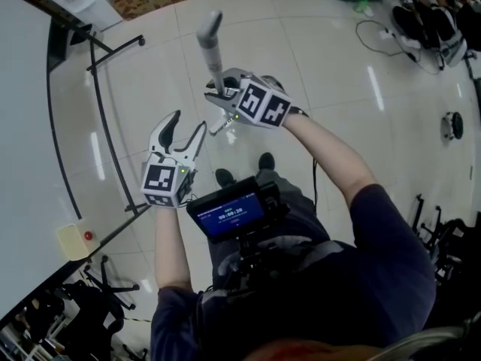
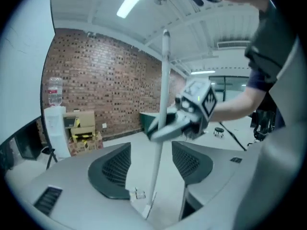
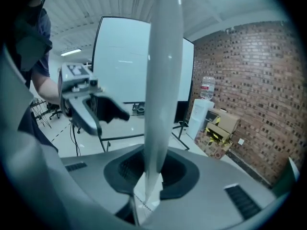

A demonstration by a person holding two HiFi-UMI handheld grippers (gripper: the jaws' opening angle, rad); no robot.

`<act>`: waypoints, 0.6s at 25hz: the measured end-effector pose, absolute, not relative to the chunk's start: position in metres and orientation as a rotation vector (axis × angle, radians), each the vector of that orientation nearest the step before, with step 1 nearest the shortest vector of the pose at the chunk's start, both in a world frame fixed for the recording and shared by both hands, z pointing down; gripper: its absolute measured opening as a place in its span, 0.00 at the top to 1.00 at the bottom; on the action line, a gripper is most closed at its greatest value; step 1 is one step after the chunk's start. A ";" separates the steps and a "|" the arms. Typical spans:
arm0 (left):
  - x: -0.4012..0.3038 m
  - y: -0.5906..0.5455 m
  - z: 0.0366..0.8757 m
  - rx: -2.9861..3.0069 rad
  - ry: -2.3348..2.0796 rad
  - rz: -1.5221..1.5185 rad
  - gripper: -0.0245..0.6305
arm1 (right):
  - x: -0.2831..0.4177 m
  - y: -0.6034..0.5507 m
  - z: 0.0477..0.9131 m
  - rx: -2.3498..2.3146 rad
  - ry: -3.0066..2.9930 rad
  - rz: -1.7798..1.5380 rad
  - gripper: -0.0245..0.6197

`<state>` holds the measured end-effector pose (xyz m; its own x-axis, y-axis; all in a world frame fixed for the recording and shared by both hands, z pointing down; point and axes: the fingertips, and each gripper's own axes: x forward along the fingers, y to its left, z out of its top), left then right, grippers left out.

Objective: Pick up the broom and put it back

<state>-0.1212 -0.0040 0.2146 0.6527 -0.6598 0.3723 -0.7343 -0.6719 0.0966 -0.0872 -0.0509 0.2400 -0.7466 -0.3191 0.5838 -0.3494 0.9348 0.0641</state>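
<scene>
Fingers: right gripper (image 1: 216, 95) has its jaws clamped on the broom handle (image 1: 211, 43), one pad on each side of the pole, gripping below its grey top end. Left gripper (image 1: 189, 123) has jaws spread wide with nothing pressed between them. It sits low and left of the right one in the head view, apart from the pole.

Pole stands roughly upright over the tiled floor (image 1: 316, 66). The left gripper view shows it running down to floor level, but the broom head can't be made out.

Around:
- shoes (image 1: 265, 160) directly under the grippers
- screen unit (image 1: 229, 213) mounted on the person's chest
- whiteboard (image 1: 22, 126) close on the left, its stand legs (image 1: 105, 126) crossing the floor just left of the left gripper
- cables (image 1: 376, 32) on the floor, well apart at top right

Containers: cardboard boxes (image 2: 84, 128) against the brick wall (image 2: 105, 80), the lower one open with yellow-and-black stuff inside that I can't identify. Water dispenser (image 2: 54, 123) stands just beside them with a bottle (image 2: 54, 91) on top, fill level unreadable
</scene>
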 end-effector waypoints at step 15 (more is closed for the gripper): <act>-0.053 -0.044 0.052 3.080 -0.882 0.291 0.85 | -0.121 -0.044 0.236 0.375 -2.335 -0.153 0.85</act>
